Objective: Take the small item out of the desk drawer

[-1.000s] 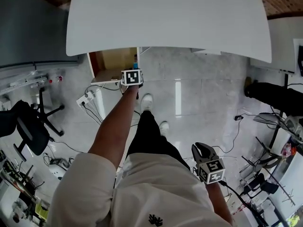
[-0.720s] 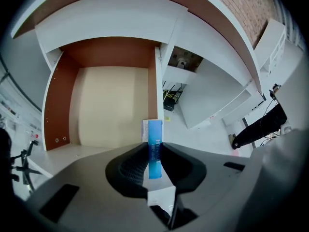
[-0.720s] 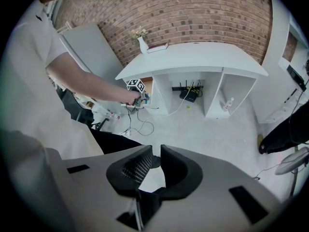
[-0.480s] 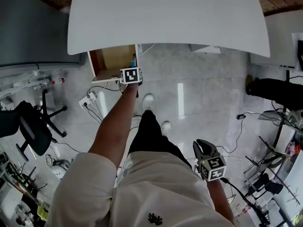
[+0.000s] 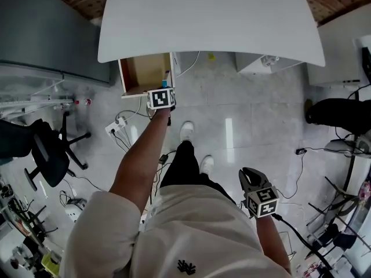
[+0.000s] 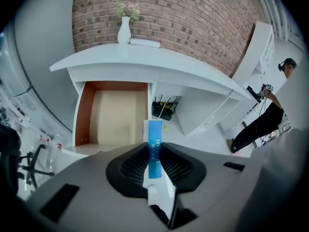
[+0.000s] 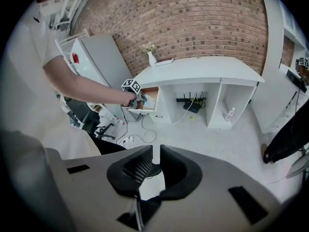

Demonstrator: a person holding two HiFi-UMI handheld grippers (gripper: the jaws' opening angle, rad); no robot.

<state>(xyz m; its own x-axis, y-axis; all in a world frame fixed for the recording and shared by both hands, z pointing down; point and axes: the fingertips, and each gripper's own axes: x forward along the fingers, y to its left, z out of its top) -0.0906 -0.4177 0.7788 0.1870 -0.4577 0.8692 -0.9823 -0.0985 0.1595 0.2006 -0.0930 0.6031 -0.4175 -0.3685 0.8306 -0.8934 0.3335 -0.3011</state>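
Note:
The open wooden drawer [image 5: 143, 73] hangs under the left end of the white desk [image 5: 214, 22]. My left gripper [image 5: 165, 87] is at the drawer's front right corner, shut on a small blue and white box [image 6: 154, 146] that stands upright between its pads. Behind the box, the drawer's [image 6: 118, 117] pale floor looks bare. My right gripper [image 5: 250, 177] hangs low by the person's right hip, far from the desk. Its jaws [image 7: 156, 158] stand almost together with nothing between them. The right gripper view also shows the left gripper [image 7: 133, 96] at the drawer.
A white vase [image 6: 124, 30] and a book stand on the desk top. Routers [image 6: 164, 111] and cables sit under the desk. A power strip [image 5: 116, 125] and an office chair [image 5: 46, 155] are on the floor at left. A person [image 6: 260, 124] stands far right.
The left gripper has drawn back a little from the drawer's front edge with the blue box in its jaws. The head view has tilted slightly. The right gripper has stayed put.

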